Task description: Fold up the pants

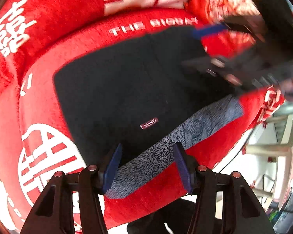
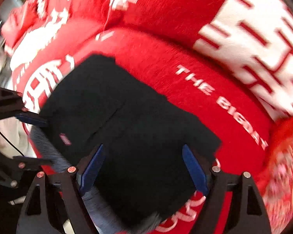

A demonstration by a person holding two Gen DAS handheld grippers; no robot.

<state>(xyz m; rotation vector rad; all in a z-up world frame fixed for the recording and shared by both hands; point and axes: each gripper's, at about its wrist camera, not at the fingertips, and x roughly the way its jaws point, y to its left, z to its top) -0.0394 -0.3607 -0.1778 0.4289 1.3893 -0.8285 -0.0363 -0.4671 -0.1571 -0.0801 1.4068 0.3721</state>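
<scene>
1. Presently, the left gripper (image 1: 147,167) stands with jaws parted and empty above the near edge of the pants (image 1: 127,89); the right gripper (image 2: 144,167) likewise hangs wide apart, gripping nothing.
2. The pants lie as a dark folded rectangle on the red blanket (image 1: 72,44), a grey fleece lining (image 1: 185,136) exposed along the near edge.
3. Judgement: finishing well calls for tucking or covering that lining and squaring the corners.
4. Blanket margin is free on the far and left sides; the right gripper crowds the far right corner in the left wrist view.
</scene>
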